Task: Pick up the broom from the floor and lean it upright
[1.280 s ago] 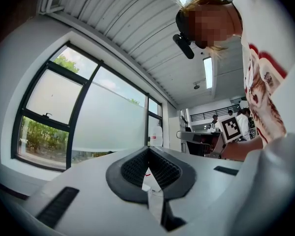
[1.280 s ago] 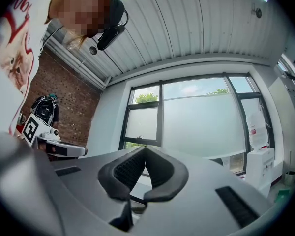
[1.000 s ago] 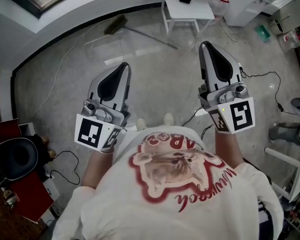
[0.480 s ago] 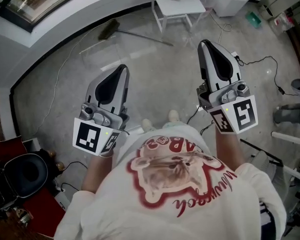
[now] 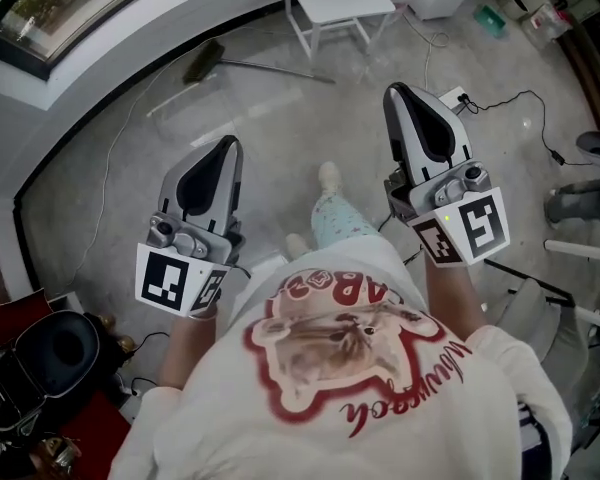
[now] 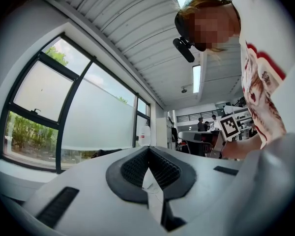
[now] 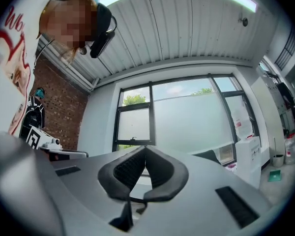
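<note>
Nearest to me, low in the head view, I carry my left hand-held gripper point(image 5: 224, 153) and my right hand-held gripper point(image 5: 400, 98) out in front of my chest, both pointing away from me and roughly level. Each has its ribbed black pads pressed together at the tips, with nothing caught between them, as each gripper's own view also shows point(image 6: 148, 149) point(image 7: 145, 149). Between them my pale-trousered leg and white shoe point(image 5: 328, 176) are out ahead on the grey polished concrete floor point(image 5: 280, 138). I judge that I am in the approach, with no reach begun. Further off, in the upper left of the head view, the broom with a dark bristle head and thin grey handle point(image 5: 265, 67) lies flat on the floor, well apart from both tools. Its handle end points toward the small white bench point(image 5: 350, 3) at the top centre. Beyond it the curved white wall point(image 5: 130, 28) runs under the window. Next I would need to close in, crouch, spread one set of jaws, and take the handle before raising it upright.
</note>
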Tool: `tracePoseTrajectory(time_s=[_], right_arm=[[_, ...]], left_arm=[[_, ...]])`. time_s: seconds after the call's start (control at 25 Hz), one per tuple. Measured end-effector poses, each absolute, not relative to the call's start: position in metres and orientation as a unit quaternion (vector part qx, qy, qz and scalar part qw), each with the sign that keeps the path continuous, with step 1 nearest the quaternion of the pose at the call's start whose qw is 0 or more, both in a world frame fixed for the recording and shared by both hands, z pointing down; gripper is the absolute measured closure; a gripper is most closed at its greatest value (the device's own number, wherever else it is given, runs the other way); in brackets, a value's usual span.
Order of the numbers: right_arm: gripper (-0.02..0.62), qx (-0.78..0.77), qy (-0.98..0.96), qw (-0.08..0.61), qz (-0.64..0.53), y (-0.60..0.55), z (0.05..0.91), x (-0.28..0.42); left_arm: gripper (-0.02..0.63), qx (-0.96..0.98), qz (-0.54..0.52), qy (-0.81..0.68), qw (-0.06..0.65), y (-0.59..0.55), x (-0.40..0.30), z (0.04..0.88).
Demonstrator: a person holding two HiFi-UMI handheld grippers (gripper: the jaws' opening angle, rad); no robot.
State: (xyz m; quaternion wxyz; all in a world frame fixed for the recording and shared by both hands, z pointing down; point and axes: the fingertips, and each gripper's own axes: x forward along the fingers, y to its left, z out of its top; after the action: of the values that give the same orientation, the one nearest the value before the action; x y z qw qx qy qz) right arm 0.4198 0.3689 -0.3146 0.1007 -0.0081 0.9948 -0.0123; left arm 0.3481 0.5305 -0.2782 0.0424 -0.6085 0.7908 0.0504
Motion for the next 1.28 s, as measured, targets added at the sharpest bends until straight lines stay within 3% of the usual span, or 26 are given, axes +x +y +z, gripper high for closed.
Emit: tracePoseTrajectory(time_s=[0.44, 1.28], right_arm=[[0.571, 0.008, 0.994, 0.096, 0.057, 0.345, -0.315, 0.382], [0.572, 0.023, 0.991, 0.117, 0.058, 0.092, -0.318, 0.157]], left_arm=[[0.589, -0.61, 0.059, 0.789, 0.05, 0.492, 0.306, -0.275], [0.589, -0.597, 0.07, 0.797, 0.049, 0.235, 0.076, -0.286]])
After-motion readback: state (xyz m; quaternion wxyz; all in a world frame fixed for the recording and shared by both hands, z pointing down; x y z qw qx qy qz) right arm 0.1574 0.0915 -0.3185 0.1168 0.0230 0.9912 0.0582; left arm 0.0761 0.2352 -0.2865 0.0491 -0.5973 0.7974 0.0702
